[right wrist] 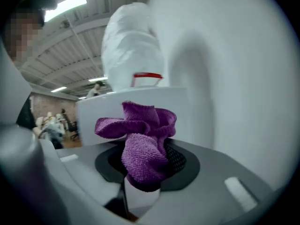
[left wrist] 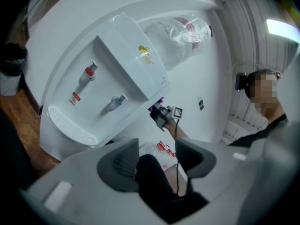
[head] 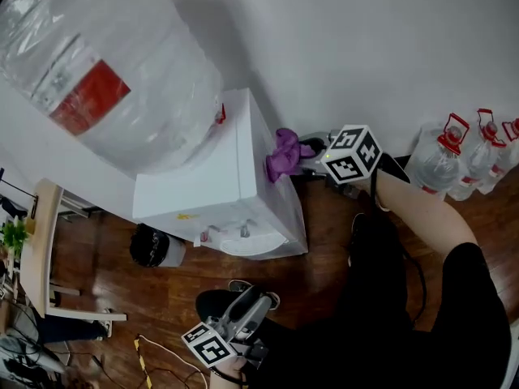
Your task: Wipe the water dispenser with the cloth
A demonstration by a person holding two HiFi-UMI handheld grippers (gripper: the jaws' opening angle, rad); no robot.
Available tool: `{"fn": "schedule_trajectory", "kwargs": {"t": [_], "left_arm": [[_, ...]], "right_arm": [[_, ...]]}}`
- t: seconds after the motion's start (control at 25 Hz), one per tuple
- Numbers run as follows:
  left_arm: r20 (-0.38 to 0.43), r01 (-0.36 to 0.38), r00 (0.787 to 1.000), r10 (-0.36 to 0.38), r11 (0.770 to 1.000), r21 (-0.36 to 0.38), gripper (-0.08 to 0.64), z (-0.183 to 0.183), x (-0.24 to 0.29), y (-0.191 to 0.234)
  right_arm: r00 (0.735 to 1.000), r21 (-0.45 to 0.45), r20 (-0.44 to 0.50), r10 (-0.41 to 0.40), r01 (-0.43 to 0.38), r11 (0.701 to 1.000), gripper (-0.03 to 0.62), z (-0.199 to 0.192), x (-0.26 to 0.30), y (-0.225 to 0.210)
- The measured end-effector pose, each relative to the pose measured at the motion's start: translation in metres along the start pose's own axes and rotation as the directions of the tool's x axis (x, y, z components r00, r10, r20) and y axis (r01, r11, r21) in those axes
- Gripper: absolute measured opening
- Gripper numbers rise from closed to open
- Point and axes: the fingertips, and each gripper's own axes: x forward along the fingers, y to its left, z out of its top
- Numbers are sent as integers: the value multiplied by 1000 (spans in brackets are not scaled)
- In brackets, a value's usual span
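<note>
Wooden floor [head: 122,282], water dispenser [head: 235,177], black bin [head: 154,245] (just beside it), jugs [head: 442,156] by wall

- R gripper [right wrist: 146,165]: 2 jaws clamped on purple cloth [right wrist: 143,146], bunched, sticking up.
- Cloth right by side of white water dispenser [right wrist: 96,114]; contact unclear.
- Plastic-wrapped bottle [right wrist: 131,46] sits atop dispenser.

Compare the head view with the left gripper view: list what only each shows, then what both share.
Head view only: the wooden side table with a plant. Left gripper view only: the ceiling light and the person's headset. Both: the water dispenser, its bottle, and the right gripper shut on the purple cloth.
</note>
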Motion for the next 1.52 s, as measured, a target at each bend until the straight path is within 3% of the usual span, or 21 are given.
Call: {"fn": "schedule_trajectory", "kwargs": {"t": [0.08, 0.16, 0.24, 0.28, 0.36, 0.48, 0.56, 0.68, 0.84, 0.92, 0.96, 1.04, 1.16, 1.24, 1.32, 1.4, 1.52], "left_arm": [[5, -22, 1000, 22, 1000, 20, 262, 1, -2, -1], [15, -44, 999, 43, 998, 45, 262, 2, -4, -3], [33, -48, 998, 46, 997, 64, 262, 5, -5, -8], [40, -46, 998, 43, 997, 67, 262, 6, -6, -9], [43, -44, 998, 41, 997, 63, 262, 5, -5, -9], [18, -43, 999, 43, 998, 40, 261, 1, 0, -3], [-5, -42, 999, 42, 999, 30, 261, -2, 4, -1], [-39, -49, 998, 51, 998, 42, 261, -6, 9, 3], [-110, -77, 990, 88, 992, 104, 261, -13, 18, 12], [-144, -82, 984, 102, 987, 137, 261, -17, 21, 12], [-152, -83, 983, 106, 985, 153, 261, -18, 23, 12], [-153, -84, 982, 112, 980, 178, 261, -18, 25, 9], [-133, -75, 986, 101, 979, 190, 261, -14, 26, 4], [-111, -76, 989, 100, 977, 199, 261, -10, 26, 2], [-81, -91, 991, 110, 974, 209, 261, -2, 27, 2], [-62, -108, 990, 124, 971, 215, 261, 4, 28, 5], [-75, -124, 987, 142, 971, 205, 261, 5, 32, 15]], "right_arm": [[987, 87, -10, -162, 162, 983, 138, 1, 20, -79], [952, 169, -37, -305, 306, 937, 140, 0, 32, -143], [926, 236, -39, -376, 374, 897, 141, 3, 36, -176], [928, 261, -18, -372, 363, 894, 141, 8, 37, -179], [956, 268, 54, -289, 265, 926, 143, 25, 40, -154], [990, 130, 117, -83, 68, 989, 143, 45, 36, -73], [995, 10, 101, 21, -22, 1000, 143, 43, 21, -15], [984, -120, 49, 170, -163, 979, 143, 26, -6, 67], [928, -282, -139, 347, -373, 884, 143, -15, -25, 151], [904, -319, -264, 335, -410, 855, 143, -39, -17, 145], [899, -324, -318, 300, -400, 857, 143, -49, -8, 125], [897, -300, -386, 213, -341, 891, 143, -56, 14, 69], [899, -250, -436, 41, -165, 954, 143, -38, 47, -34], [885, -224, -462, -66, -44, 974, 143, -27, 63, -94], [871, -203, -476, -120, 24, 979, 143, -19, 71, -128], [865, -184, -494, -89, -4, 983, 143, -20, 72, -122], [834, -146, -541, 108, -220, 965, 143, -43, 55, -33]]}}
